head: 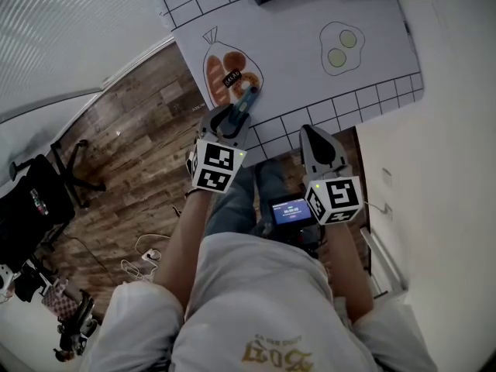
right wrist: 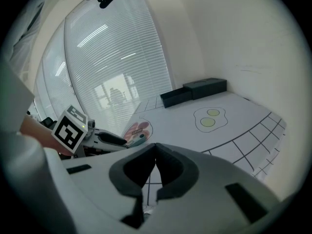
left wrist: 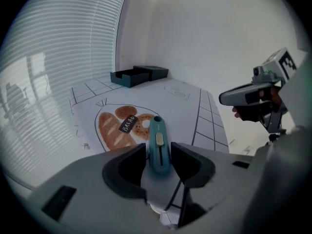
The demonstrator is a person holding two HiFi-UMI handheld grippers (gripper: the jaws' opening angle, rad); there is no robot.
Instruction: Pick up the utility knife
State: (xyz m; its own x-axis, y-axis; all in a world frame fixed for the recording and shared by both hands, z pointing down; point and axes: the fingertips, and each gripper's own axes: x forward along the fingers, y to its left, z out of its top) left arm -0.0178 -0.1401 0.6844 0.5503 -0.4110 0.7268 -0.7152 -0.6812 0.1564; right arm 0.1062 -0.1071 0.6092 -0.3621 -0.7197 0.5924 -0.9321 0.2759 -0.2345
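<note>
The utility knife (left wrist: 159, 145), teal with a pale slider on its back, lies flat on a white printed mat (left wrist: 185, 113) that covers the surface. Its far end reaches the edge of a drawing of a bag of bread (left wrist: 124, 126), beside the drawn bagel, and its near end sits between the jaws of the left gripper (left wrist: 158, 149). Those jaws stand wide apart, one on each side of the knife's handle, and no squeeze on it can be seen. In the head view the knife (head: 245, 101) points away from the person, with the left gripper (head: 235, 118) angled down over its near end, close to the mat's gridded border.

The right gripper (right wrist: 155, 147) has its jaws closed, tips together, with nothing between them. In the head view it (head: 314, 136) hangs over the near edge of the mat, to the right of the knife and apart from it.

Further along the mat is a drawing of a fried egg (head: 341, 49), and a dark box (right wrist: 195, 91) rests at the far edge. Wooden floor (head: 132, 122) shows to the left of the surface.
</note>
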